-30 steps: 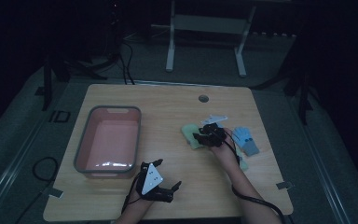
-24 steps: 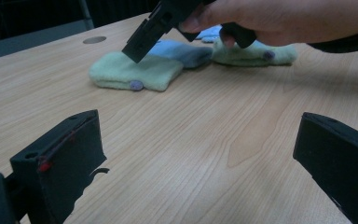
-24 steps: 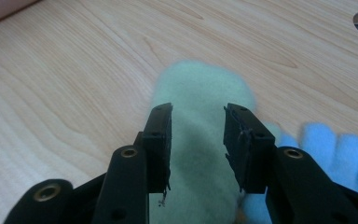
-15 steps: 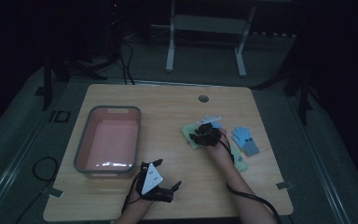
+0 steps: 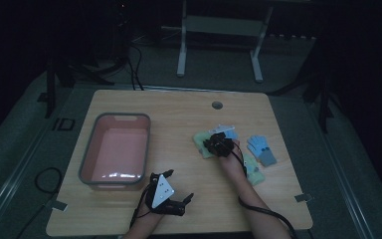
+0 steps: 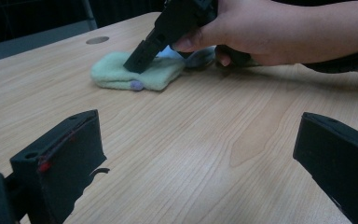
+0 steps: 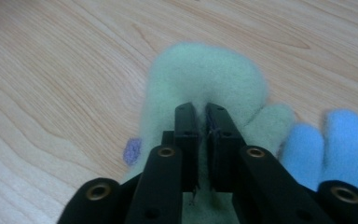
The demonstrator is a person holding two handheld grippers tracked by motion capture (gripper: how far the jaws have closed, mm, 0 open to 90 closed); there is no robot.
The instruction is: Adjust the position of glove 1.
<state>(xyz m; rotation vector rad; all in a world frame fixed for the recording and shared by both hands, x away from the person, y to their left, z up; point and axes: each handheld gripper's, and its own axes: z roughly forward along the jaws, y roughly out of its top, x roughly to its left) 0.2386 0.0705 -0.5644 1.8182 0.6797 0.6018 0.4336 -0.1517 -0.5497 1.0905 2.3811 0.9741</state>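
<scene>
A pale green glove (image 5: 201, 148) lies on the table right of centre, and my right gripper (image 5: 217, 145) is on it. In the right gripper view the right gripper (image 7: 202, 109) is shut on a pinch of the green glove (image 7: 205, 74). A light blue glove (image 7: 340, 144) lies just beside it. The left gripper view looks across at the green glove (image 6: 116, 74) with the right gripper (image 6: 137, 58) pressed into it. My left gripper (image 5: 185, 201) rests near the front edge. The left gripper (image 6: 200, 154) is open, with bare wood between its jaws.
A pink tub with a grey rim (image 5: 86, 162) stands at the left. A blue-and-grey glove (image 5: 261, 150) and another green one (image 5: 253, 173) lie right of my right hand. A round cable hole (image 5: 217, 105) sits near the far edge.
My right hand has shifted slightly to the left over the green glove. The left gripper has not moved.
</scene>
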